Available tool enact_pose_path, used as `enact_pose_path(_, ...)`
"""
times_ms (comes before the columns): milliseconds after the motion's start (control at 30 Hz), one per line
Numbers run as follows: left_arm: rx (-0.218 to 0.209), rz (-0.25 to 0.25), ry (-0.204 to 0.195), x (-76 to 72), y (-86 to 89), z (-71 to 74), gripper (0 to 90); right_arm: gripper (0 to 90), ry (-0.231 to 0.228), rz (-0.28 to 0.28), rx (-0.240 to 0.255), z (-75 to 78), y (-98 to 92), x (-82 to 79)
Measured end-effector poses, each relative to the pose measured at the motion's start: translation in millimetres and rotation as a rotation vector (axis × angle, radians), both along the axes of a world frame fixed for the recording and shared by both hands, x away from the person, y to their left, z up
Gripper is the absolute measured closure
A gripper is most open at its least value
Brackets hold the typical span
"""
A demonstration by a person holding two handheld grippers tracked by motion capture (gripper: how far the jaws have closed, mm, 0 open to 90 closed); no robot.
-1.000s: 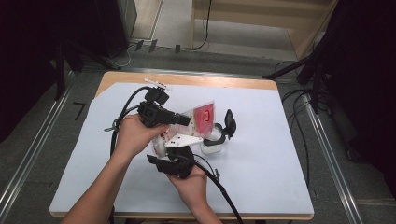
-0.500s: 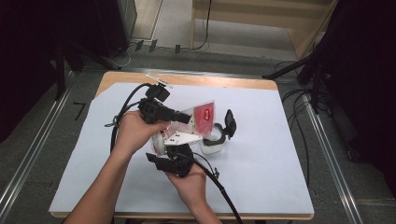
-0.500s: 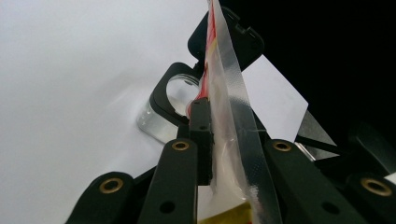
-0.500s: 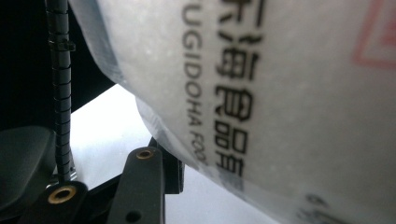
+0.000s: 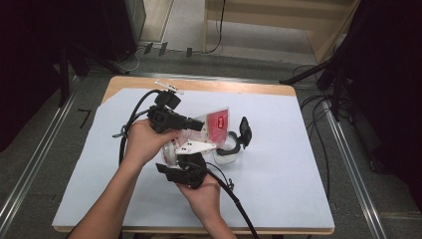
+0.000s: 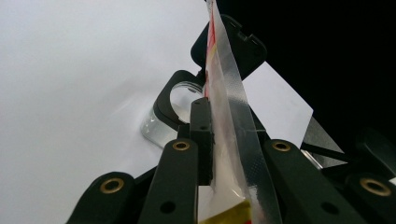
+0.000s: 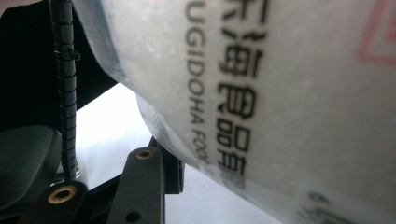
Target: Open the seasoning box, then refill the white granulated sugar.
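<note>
A clear plastic pouch [image 5: 217, 124] with a red label and white powder inside hangs above the middle of the table. My left gripper [image 5: 200, 125] comes in from the left and is shut on the pouch's edge; in the left gripper view its jaws pinch the flat seam of the pouch [image 6: 223, 112]. From below, my right gripper [image 5: 188, 153] points up at the pouch's bulging lower part. In the right gripper view the printed pouch [image 7: 280, 93] presses against the one finger [image 7: 145, 184] that shows; the other is hidden behind it.
A clear round container [image 5: 228, 152] with a black collar stands on the white sheet [image 5: 283, 189] just right of the grippers, its black hinged lid [image 5: 245, 130] tipped open. Black cables [image 5: 130, 124] trail from both grippers. Dark floor and stands surround the table.
</note>
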State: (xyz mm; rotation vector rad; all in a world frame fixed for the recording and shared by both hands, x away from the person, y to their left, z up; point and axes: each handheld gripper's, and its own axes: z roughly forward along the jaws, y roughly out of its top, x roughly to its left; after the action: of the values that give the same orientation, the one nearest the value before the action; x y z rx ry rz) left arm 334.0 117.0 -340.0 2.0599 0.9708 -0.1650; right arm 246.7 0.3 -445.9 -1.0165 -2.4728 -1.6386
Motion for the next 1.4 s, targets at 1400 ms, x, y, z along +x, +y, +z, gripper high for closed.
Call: enact_pose_path(1400, 0.001, 0.020, -0.053, 1.6, -1.5, 6.0, 81.3, 62.8, -0.006, -0.010, 0.002, 5.9, 2.3, 5.4)
